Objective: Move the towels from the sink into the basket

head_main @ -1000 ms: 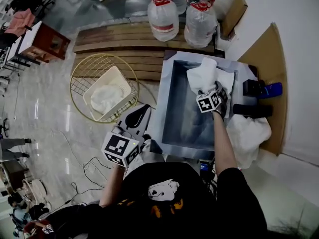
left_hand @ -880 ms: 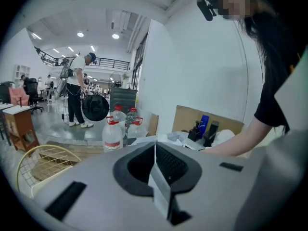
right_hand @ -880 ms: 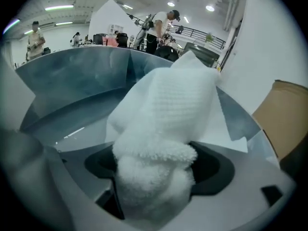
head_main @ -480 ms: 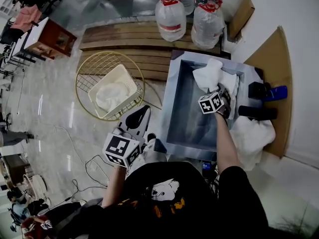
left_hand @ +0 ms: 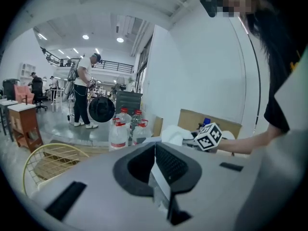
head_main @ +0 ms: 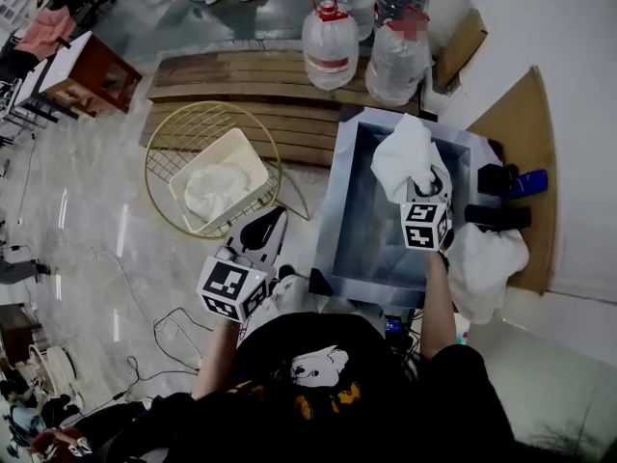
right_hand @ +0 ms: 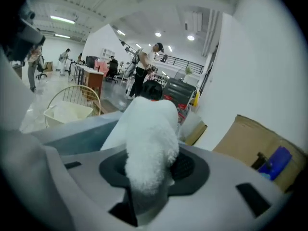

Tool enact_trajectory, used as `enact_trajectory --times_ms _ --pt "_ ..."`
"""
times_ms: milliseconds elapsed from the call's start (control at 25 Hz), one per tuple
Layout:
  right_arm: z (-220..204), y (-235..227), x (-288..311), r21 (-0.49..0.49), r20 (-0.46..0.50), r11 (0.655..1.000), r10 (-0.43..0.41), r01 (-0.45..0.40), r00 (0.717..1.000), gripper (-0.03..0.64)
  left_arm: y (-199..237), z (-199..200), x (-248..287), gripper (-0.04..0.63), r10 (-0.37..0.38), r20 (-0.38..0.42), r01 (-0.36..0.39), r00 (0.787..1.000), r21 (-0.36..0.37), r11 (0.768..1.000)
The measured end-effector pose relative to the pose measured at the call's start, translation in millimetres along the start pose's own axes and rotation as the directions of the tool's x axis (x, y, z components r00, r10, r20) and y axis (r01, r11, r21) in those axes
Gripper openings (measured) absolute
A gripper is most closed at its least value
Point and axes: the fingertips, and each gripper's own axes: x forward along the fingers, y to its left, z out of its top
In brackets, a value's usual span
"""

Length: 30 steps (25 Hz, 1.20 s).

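Right claw (right_hand: 151, 168) closing on towel (right_hand: 149, 126) — basket (head_main: 247, 153) holds another.

I could read no words or numbers anywhere. The labels on the water jugs (head_main: 331, 54) beyond the sink (head_main: 371, 239) were too small to read, and the marker cube (head_main: 425, 226) above the sink bore only black-and-white squares.

the basket (head_main: 249, 152) stands left of the sink (head_main: 366, 230), water bottles (head_main: 330, 32) behind the sink.
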Motion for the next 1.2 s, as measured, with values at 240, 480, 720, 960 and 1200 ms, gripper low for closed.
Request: enact_trajectory --times_ms 240,480,720,960,1200 --pt "92.5 9.2 -61.4 0.042 0.18 0.999 -0.027 0.02 0.983 0.153 23.9 3.1 -17.8 0.011 -0.013 0.031 0.014 0.999 -0.017 1.0" --pt "190.5 53.6 -99.6 -0.022 0.345 0.999 0.045 -0.04 0.937 0.153 56.9 2.2 -39.6 0.011 0.012 0.07 -0.009 0.997 -0.033 0.999" --pt "257.6 140.7 -91.4 -0.047 0.418 0.986 0.164 -0.159 0.893 0.153 114.2 -17.2 -78.3 0.011 0.069 0.067 -0.065 0.995 -0.059 0.996" --pt "298.7 270.0 -62.6 -0.176 0.394 0.929 0.369 -0.324 0.842 0.153 174.0 -45.0 -135.1 0.011 0.197 0.057 -0.188 0.979 -0.142 0.972" --pt "300.5 403.6 -32.7 -0.265 0.315 0.838 0.543 -0.478 0.778 0.155 224.6 -81.6 -186.9 0.011 0.31 0.021 -0.299 0.95 -0.212 0.93"
